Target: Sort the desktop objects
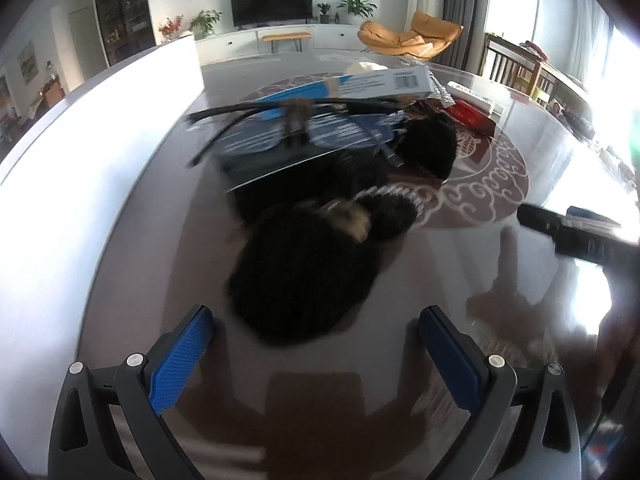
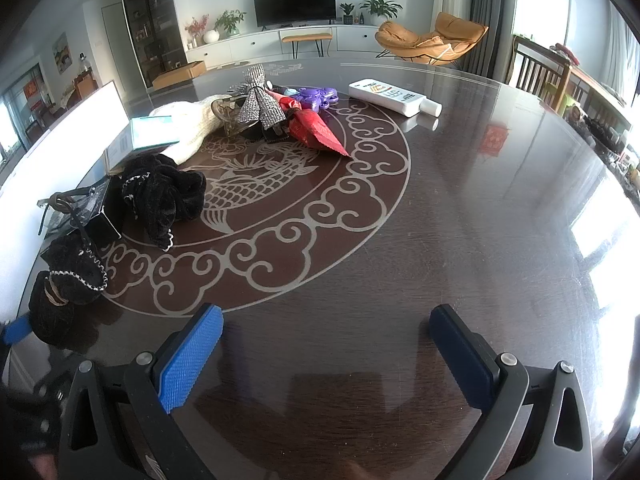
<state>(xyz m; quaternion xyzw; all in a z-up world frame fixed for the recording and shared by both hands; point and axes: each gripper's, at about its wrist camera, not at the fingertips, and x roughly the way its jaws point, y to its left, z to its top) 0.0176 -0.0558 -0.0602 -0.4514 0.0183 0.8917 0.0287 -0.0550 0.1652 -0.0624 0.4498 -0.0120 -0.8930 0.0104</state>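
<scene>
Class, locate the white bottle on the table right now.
In the right wrist view, the white bottle lies on its side at the table's far right-centre, just right of the purple toy, outside the ornamental ring.

The left gripper (image 1: 316,344) hovered with jaws spread wide over the dark surface (image 1: 420,280). A black knitted glove (image 1: 304,276) lay just ahead at twelve o'clock, glasses (image 1: 288,120) beyond it.

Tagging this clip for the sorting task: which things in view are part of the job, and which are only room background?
To be sorted, on the table:
black knit gloves
glasses
teal box
white knit item
silver bow
red packet
purple toy
white bottle

Background only:
TV
orange chair
potted plants

Both grippers, left gripper and right gripper, are open and empty.
</scene>
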